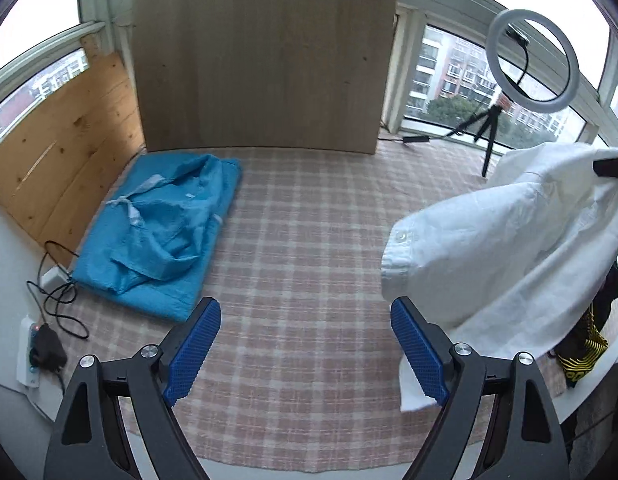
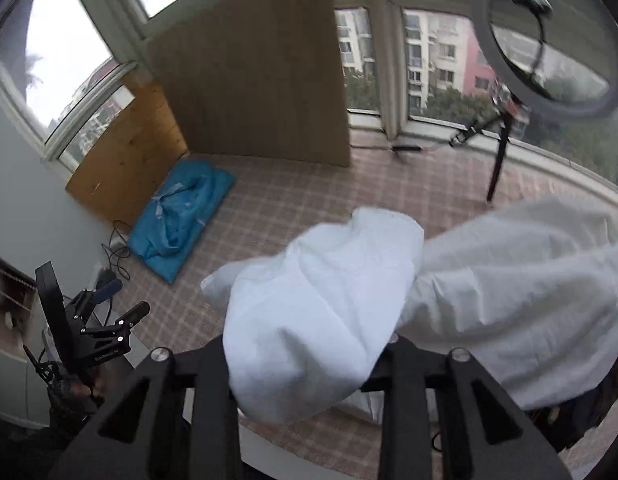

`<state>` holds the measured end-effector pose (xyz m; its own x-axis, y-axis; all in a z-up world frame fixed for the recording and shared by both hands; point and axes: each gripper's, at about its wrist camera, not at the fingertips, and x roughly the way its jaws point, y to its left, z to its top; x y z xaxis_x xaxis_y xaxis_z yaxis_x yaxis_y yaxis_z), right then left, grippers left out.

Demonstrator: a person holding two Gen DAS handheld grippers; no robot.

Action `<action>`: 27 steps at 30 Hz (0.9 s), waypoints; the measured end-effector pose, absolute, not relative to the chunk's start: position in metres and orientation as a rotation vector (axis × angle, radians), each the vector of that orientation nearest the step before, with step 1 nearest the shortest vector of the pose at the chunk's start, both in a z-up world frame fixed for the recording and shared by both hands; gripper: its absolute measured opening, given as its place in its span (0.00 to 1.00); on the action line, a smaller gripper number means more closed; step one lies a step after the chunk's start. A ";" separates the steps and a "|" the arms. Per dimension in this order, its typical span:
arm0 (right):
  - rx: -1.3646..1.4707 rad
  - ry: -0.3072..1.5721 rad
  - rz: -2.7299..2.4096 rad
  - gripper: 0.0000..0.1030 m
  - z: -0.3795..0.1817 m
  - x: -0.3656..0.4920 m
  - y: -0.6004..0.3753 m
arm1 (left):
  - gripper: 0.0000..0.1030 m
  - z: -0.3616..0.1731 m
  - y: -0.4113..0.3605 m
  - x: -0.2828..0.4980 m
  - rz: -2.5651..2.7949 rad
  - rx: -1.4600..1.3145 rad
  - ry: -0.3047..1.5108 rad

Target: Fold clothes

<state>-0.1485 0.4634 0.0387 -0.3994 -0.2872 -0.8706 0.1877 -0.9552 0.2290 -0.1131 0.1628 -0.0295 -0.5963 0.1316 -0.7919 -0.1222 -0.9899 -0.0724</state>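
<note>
Shirt [image 2: 329,304], white, hangs bunched off the right gripper [image 2: 309,364], clamped on it, above the checked mat's [image 1: 309,240] right edge. Left gripper [image 1: 305,344] w/ fingers wide apart, empty, just left of the cloth's cuff. Blue garment [image 1: 161,232] lies roughly folded at far-left corner.

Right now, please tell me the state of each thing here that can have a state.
white shirt: unfolded, lifted off the table, hanging from the right gripper
blue garment: folded, lying flat at the table's far left
left gripper: open, empty
right gripper: fingertips hidden under shirt cloth
ring light: unlit
</note>
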 end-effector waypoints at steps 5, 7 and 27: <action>1.721 -0.095 -2.423 0.39 0.002 -0.104 0.516 | 0.84 -0.048 0.189 -0.128 2.567 -1.355 0.040; 1.781 -0.120 -2.430 0.39 -0.014 -0.082 0.541 | 0.84 -0.053 0.204 -0.135 2.516 -1.367 0.058; 1.559 -0.092 -2.245 0.41 -0.018 -0.016 0.547 | 0.38 -0.093 0.433 -0.188 2.076 -1.386 0.041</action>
<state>-0.0162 0.5475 -0.0177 -0.2952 -0.3613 -0.8845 0.2881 -0.9163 0.2782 -0.1876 0.4331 -0.0925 -0.2443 0.4838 -0.8404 -0.5165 -0.7984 -0.3095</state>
